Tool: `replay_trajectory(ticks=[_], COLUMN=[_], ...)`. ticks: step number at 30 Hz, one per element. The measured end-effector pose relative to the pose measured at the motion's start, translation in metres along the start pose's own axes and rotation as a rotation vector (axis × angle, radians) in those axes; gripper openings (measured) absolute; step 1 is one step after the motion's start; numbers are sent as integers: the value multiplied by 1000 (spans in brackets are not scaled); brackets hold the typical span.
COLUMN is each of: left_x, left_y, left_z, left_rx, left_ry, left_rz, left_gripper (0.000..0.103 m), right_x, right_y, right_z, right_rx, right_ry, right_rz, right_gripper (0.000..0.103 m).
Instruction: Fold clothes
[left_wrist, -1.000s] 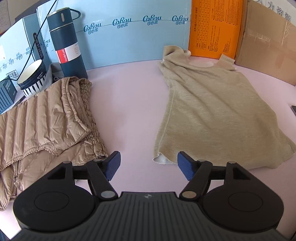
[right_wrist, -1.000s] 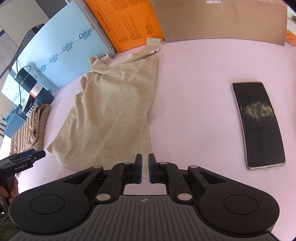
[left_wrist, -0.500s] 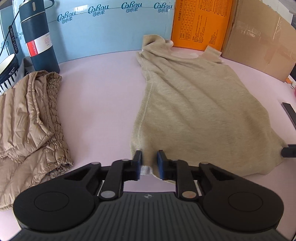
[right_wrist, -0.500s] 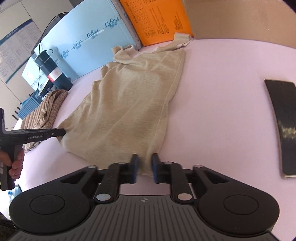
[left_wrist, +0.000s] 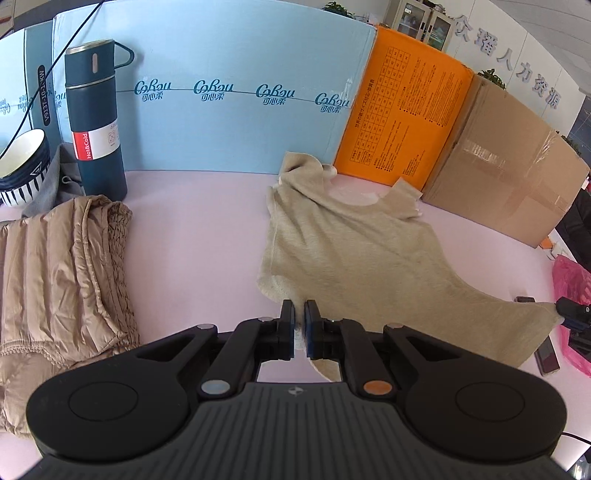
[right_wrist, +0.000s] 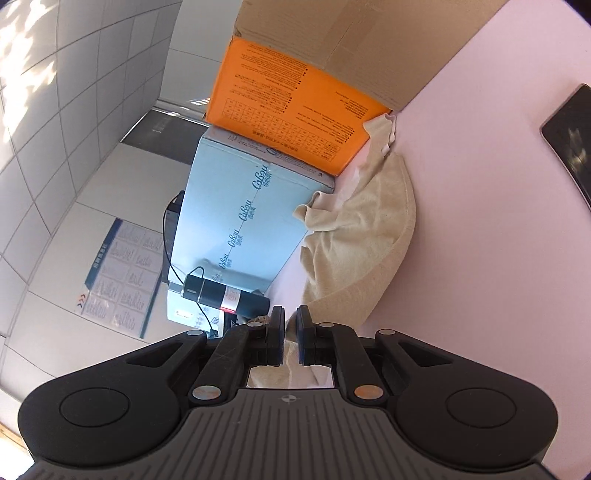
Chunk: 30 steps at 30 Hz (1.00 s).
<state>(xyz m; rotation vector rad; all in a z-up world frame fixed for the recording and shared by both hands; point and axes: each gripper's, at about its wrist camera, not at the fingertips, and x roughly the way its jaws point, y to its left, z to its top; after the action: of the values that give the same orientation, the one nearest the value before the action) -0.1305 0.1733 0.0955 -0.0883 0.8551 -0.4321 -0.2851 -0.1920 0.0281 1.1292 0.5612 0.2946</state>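
A beige sleeveless top (left_wrist: 354, 251) lies on the pink table, neck end toward the boxes at the back. My left gripper (left_wrist: 299, 325) is shut on its near-left hem corner, raised off the table. My right gripper (right_wrist: 290, 334) is shut on the other hem corner, and the beige top (right_wrist: 354, 243) hangs stretched from it toward the far end. In the left wrist view the right gripper's tip (left_wrist: 570, 317) shows at the right edge, pinching that corner. The hem between the two grippers is lifted and taut.
A tan quilted jacket (left_wrist: 62, 273) lies at the left. A dark blue thermos (left_wrist: 96, 122) and a striped bowl (left_wrist: 22, 166) stand behind it. Light blue (left_wrist: 229, 99), orange (left_wrist: 402, 122) and cardboard boxes (left_wrist: 506, 162) line the back. A phone (right_wrist: 570, 136) lies on the right.
Both grippers have closed on the top's hem corners and lifted them off the table. The right gripper has tilted steeply, so its view now shows the wall.
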Motion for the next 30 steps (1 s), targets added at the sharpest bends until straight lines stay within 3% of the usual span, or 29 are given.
replay_trajectory(ticks=[4,6,7,8,9,11,12,14,17,22,23,24,26,27,30], left_x=[-17,-21,-19,-15,-11,-2,1,4,6,25,29,33,37,38,33], left_y=[6,9,11,16,21,32,37,43,40,23,18,11,2,4,9], left_z=[-20,-33,-41,-49,-56,-68,-72,-78,-80,-78,-78,-78,-74,-69,-55], left_rx=[-64,-59,-39,-31,-33,-58,-78,-110,-110,-59,-28,13,69,46,-15], left_ry=[74,103,116,135,158,193,199,198,158,169,167,159,154,159,145], left_rz=[-46,-40,4,53,96,106,97,83,60,99,110,125,132,112,77], left_gripper=[5,8,8,15,18,21,23,45,59,67,66,64,17,5,4], right_x=[-35,-45,-50,-49,-44,-27,-20,-3,21,50,56,62,71,71,62], right_y=[-5,-4,-4,-2,0,0,-3,-8,-20,-25,-23,-19,-28,-36,-51], right_z=[-8,-13,-16,-18,-21,-28,-32,-36,-44,-57,-60,-61,-55,-51,-38], right_rx=[80,24,-4,-67,-158,-294,-329,-380,-433,-484,-503,-506,-389,-293,-15], right_ry=[16,31,38,52,84,147,163,189,229,257,256,260,295,291,246], right_rz=[15,-88,-139,-192,-256,-335,-340,-358,-352,-307,-319,-316,-282,-265,-145], right_gripper=[7,9,11,19,45,58,58,58,58,57,52,34,9,9,9])
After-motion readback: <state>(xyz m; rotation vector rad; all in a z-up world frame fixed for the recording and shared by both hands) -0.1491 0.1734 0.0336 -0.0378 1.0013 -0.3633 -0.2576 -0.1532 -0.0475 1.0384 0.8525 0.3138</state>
